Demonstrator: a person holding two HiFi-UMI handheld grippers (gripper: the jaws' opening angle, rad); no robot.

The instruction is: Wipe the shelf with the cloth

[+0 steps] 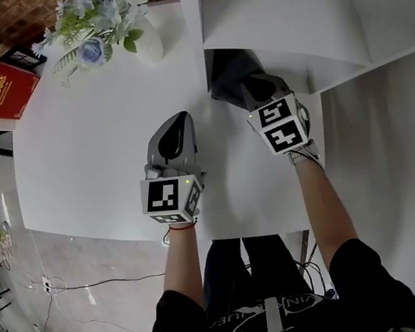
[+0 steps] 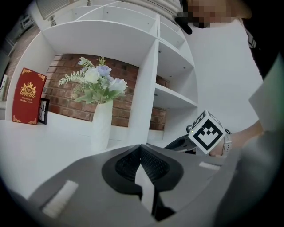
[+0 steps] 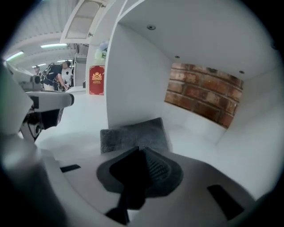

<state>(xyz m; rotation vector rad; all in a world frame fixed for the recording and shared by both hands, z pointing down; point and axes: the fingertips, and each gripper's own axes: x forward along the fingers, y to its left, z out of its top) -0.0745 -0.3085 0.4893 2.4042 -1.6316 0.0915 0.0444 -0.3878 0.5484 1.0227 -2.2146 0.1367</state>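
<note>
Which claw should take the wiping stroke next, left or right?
Right. The right claw sits at the shelf bay, apparently closed on the near edge of the grey cloth. The left claw is shut, empty, out over the table.

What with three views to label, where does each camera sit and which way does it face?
Head view: on the person's head, facing steeply down at the table and shelf; shows both forearms, left claw and right claw.
Left gripper view: rides the left claw, facing the vase and shelf bays; shows the right claw and hand.
Right gripper view: rides the right claw, facing into a shelf bay, cloth at its tips.
Shared: all three show the red book.
</note>
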